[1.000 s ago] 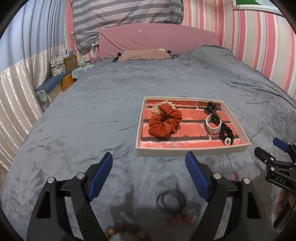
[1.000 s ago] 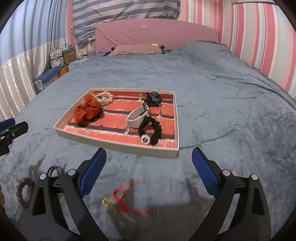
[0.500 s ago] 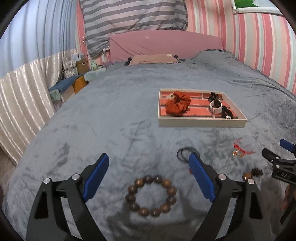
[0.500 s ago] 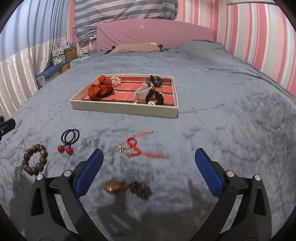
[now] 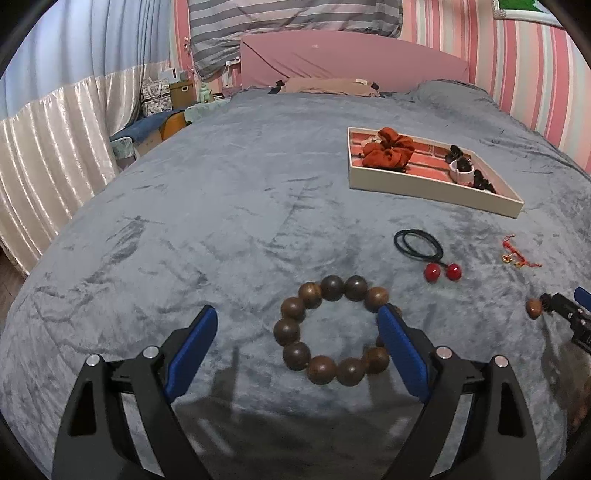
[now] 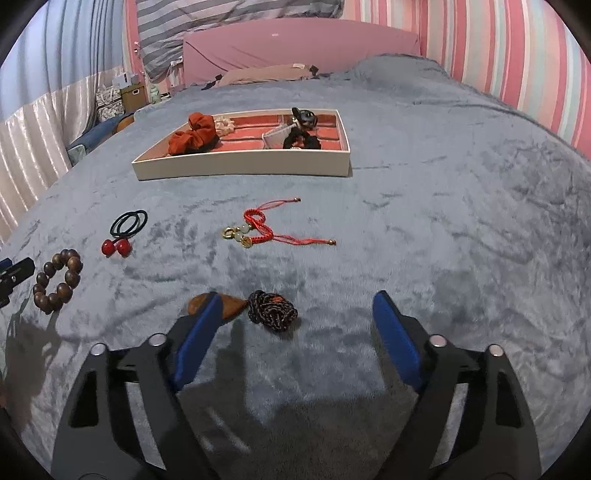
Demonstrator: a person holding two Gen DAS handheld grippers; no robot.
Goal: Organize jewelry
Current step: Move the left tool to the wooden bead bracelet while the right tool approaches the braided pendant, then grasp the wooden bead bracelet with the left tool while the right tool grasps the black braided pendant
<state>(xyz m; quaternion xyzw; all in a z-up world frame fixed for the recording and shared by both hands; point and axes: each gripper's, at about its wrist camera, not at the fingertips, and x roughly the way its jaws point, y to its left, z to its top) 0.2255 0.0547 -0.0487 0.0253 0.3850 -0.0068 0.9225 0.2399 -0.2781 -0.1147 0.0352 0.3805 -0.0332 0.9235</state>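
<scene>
Pickup step. Left claw (image 5: 297, 338) released, straddling bead bracelet (image 5: 332, 334); needs closing. Right claw (image 6: 295, 325) closing, unclenched, knotted cord charm (image 6: 272, 309) between jaws. Both near tray (image 6: 243, 166).

- A bedroom in a home is shown; a wide bed (image 5: 258, 206) covered by a grey plush blanket fills most of both views
- A pink padded headboard (image 5: 351, 62) is seen at the far end, with a flat pillow (image 5: 325, 85) laid against it; a striped grey cloth (image 5: 295, 26) is hung above
- The walls (image 6: 517, 48) are papered in pink stripes; a pale curtain (image 5: 44, 155) is drawn along the left
- Boxes and what may be bedside clutter (image 5: 173, 92) are stacked in the far corner, though blurred
</scene>
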